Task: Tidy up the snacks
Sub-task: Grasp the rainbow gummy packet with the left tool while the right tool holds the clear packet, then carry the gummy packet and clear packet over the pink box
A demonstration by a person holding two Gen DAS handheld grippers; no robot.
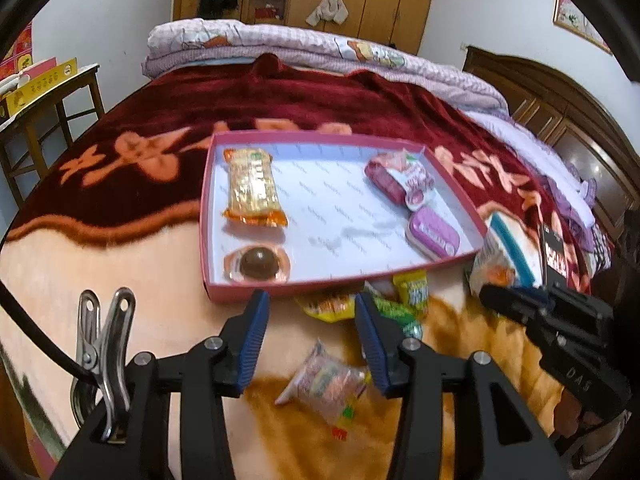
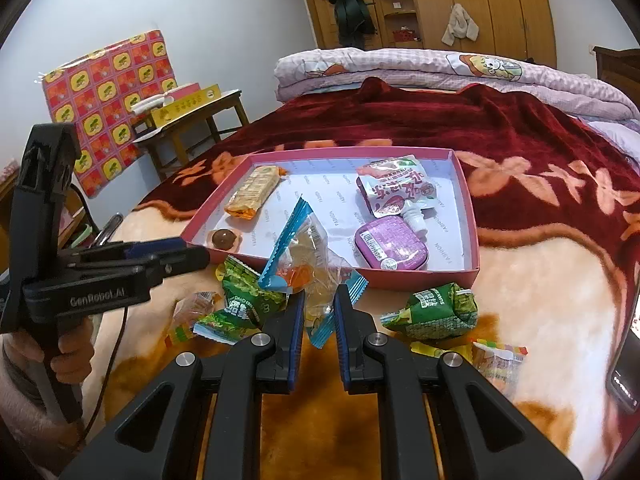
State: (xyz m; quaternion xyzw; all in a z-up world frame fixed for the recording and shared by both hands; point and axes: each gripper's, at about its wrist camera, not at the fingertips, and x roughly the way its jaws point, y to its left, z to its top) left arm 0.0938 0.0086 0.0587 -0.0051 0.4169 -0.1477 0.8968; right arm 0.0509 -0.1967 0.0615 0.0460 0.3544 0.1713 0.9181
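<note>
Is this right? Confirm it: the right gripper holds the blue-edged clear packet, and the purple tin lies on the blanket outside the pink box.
One thing is wrong. The purple tin lies inside the pink box, near its front corner, not on the blanket; the right wrist view shows it. The right gripper does hold the blue-edged clear packet.

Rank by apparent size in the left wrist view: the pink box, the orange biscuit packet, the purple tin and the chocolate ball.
1. pink box, by far the largest.
2. orange biscuit packet.
3. purple tin, clearly smaller than the packet.
4. chocolate ball, smallest, though nearest the camera.
</note>
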